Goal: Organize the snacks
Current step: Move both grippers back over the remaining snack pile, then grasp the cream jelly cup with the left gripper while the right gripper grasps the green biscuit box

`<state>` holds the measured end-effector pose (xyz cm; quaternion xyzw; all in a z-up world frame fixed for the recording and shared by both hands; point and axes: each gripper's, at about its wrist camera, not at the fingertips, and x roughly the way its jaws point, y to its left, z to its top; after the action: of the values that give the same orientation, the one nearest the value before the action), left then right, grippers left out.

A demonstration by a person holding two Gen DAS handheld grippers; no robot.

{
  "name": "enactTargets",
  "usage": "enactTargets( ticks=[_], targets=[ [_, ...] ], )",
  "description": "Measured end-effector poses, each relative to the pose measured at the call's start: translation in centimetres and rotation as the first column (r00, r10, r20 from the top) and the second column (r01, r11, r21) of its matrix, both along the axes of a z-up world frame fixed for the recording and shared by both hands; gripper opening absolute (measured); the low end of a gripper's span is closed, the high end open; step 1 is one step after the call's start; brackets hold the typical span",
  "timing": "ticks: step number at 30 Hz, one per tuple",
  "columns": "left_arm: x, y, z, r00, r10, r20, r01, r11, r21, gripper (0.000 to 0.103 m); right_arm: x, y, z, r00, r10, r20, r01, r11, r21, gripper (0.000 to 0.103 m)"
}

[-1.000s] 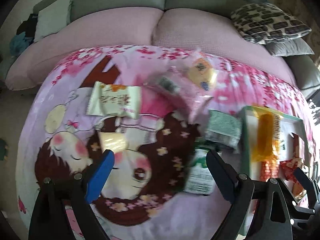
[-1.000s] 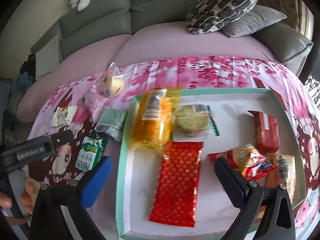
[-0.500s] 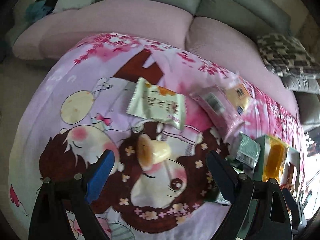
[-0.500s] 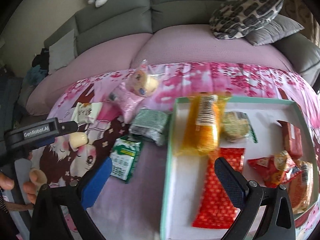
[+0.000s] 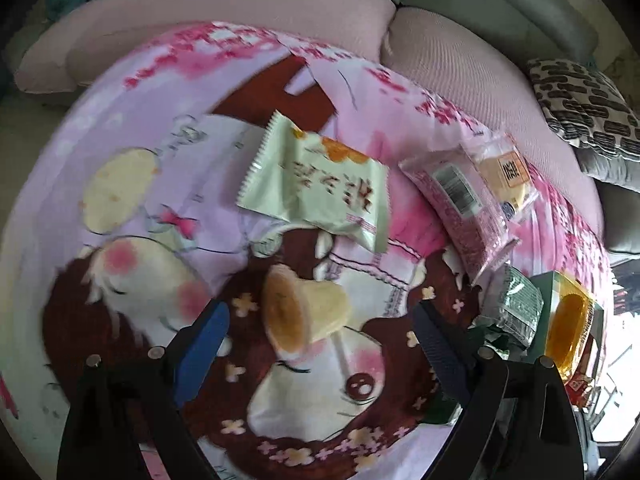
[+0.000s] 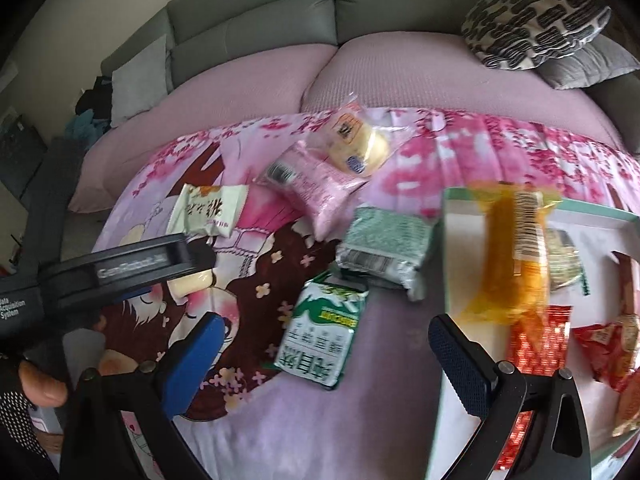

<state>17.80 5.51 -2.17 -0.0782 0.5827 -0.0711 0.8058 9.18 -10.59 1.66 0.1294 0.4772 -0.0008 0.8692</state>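
Observation:
My left gripper (image 5: 320,344) is open, low over the cartoon-print cloth, with a yellow jelly cup (image 5: 304,312) lying on its side between the fingers, untouched. A pale green snack packet (image 5: 316,188) lies just beyond it. My right gripper (image 6: 324,344) is open above a green-and-white drink carton (image 6: 322,332). The left gripper's body (image 6: 120,268) shows at left in the right wrist view, hiding most of the jelly cup (image 6: 192,282). The green-rimmed tray (image 6: 446,248) at right holds an orange packet (image 6: 516,256), a red packet (image 6: 536,336) and other snacks.
A pink packet (image 6: 316,188), a clear-wrapped bun (image 6: 356,144) and a green speckled packet (image 6: 384,244) lie on the cloth between the grippers and the sofa. A pink-covered sofa seat (image 6: 280,80) and patterned cushion (image 6: 536,24) stand behind.
My left gripper has moved left and closer to the jelly cup, which now sits between its fingers. My right gripper has moved left from over the tray to over the drink carton.

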Motion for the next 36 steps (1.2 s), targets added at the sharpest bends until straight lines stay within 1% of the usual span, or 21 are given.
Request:
enactTargets(
  ticks=[1, 3, 5, 7, 11, 13, 14, 15, 16, 19, 20, 23, 24, 25, 26, 28, 30, 36],
  targets=[
    [0.1, -0.2, -0.4, 1.000, -0.002, -0.009, 0.002, 1.000, -0.004, 0.093, 0.2, 0.1, -0.3, 1.000, 0.001, -0.008, -0.001, 1.000, -0.001, 0.103],
    [0.3, -0.5, -0.8, 1.000, -0.006, -0.016, 0.006, 1.000, 0.014, 0.092, 0.6, 0.5, -0.9, 1.000, 0.003, -0.022, -0.004, 1.000, -0.005, 0.103],
    [0.4, -0.7, -1.0, 1.000, -0.008, -0.013, 0.009, 0.999, 0.041, 0.088, 0.9, 0.7, -1.4, 0.999, 0.007, -0.034, -0.007, 1.000, -0.006, 0.102],
    [0.7, -0.9, -1.3, 1.000, -0.009, -0.009, 0.009, 0.998, 0.070, 0.081, 1.1, 0.9, -1.8, 0.999, 0.010, -0.042, -0.010, 1.000, -0.012, 0.102],
    [1.0, -1.5, -1.5, 1.000, -0.025, 0.009, 0.023, 0.990, 0.139, 0.073, 1.5, 0.9, -2.7, 0.998, 0.005, -0.066, -0.006, 1.000, -0.016, 0.096],
    [1.0, -1.8, -1.6, 0.999, -0.029, 0.019, 0.026, 0.985, 0.172, 0.062, 1.7, 0.8, -3.1, 0.997, 0.000, -0.083, -0.002, 1.000, -0.023, 0.092],
    [0.9, -2.0, -1.5, 0.999, -0.029, 0.025, 0.024, 0.983, 0.183, 0.059, 1.8, 0.8, -3.2, 0.996, -0.002, -0.088, 0.000, 1.000, -0.025, 0.090],
    [0.9, -2.0, -1.4, 0.999, -0.027, 0.030, 0.021, 0.982, 0.186, 0.051, 1.9, 0.9, -3.3, 0.996, -0.003, -0.094, 0.001, 1.000, -0.028, 0.089],
    [0.9, -1.9, -1.4, 0.999, -0.025, 0.034, 0.018, 0.983, 0.185, 0.047, 1.9, 0.9, -3.3, 0.995, -0.005, -0.095, 0.001, 0.999, -0.036, 0.087],
    [1.0, -1.7, -1.2, 0.999, -0.024, 0.036, 0.018, 0.983, 0.181, 0.047, 2.0, 0.9, -3.4, 0.995, -0.008, -0.102, 0.003, 0.999, -0.054, 0.079],
    [0.9, -1.8, -1.1, 0.999, -0.026, 0.037, 0.019, 0.983, 0.184, 0.047, 2.0, 0.9, -3.4, 0.995, -0.014, -0.104, 0.007, 0.998, -0.065, 0.072],
    [0.7, -1.2, -1.0, 0.999, -0.028, 0.039, 0.021, 0.984, 0.176, 0.047, 2.0, 0.7, -3.4, 0.995, -0.020, -0.099, 0.014, 0.998, -0.061, 0.058],
    [0.7, -1.2, -1.0, 0.999, -0.028, 0.038, 0.021, 0.985, 0.172, 0.047, 1.8, 0.6, -3.3, 0.995, -0.019, -0.096, 0.014, 0.998, -0.060, 0.055],
    [0.7, -1.2, -0.9, 0.999, -0.027, 0.038, 0.020, 0.986, 0.163, 0.047, 1.7, 0.5, -3.2, 0.996, -0.018, -0.092, 0.013, 0.998, -0.056, 0.048],
    [0.5, -1.1, -0.8, 0.999, -0.027, 0.037, 0.021, 0.988, 0.154, 0.046, 1.6, 0.5, -3.2, 0.996, -0.016, -0.090, 0.011, 0.999, -0.053, 0.045],
    [0.4, -1.1, -0.5, 0.999, -0.032, 0.037, 0.027, 0.992, 0.120, 0.046, 1.5, 0.5, -3.1, 0.996, -0.013, -0.088, 0.008, 0.999, -0.054, 0.044],
    [-0.1, -1.3, -0.2, 0.998, -0.038, 0.040, 0.034, 0.994, 0.103, 0.047, 1.3, 0.4, -3.0, 0.996, -0.014, -0.085, 0.010, 0.999, -0.050, 0.042],
    [-0.9, -2.8, 1.0, 0.995, -0.065, 0.069, 0.059, 0.995, 0.084, 0.046, 0.6, -0.1, -2.1, 0.998, -0.031, -0.060, 0.029, 0.998, -0.048, 0.042]
  ],
)
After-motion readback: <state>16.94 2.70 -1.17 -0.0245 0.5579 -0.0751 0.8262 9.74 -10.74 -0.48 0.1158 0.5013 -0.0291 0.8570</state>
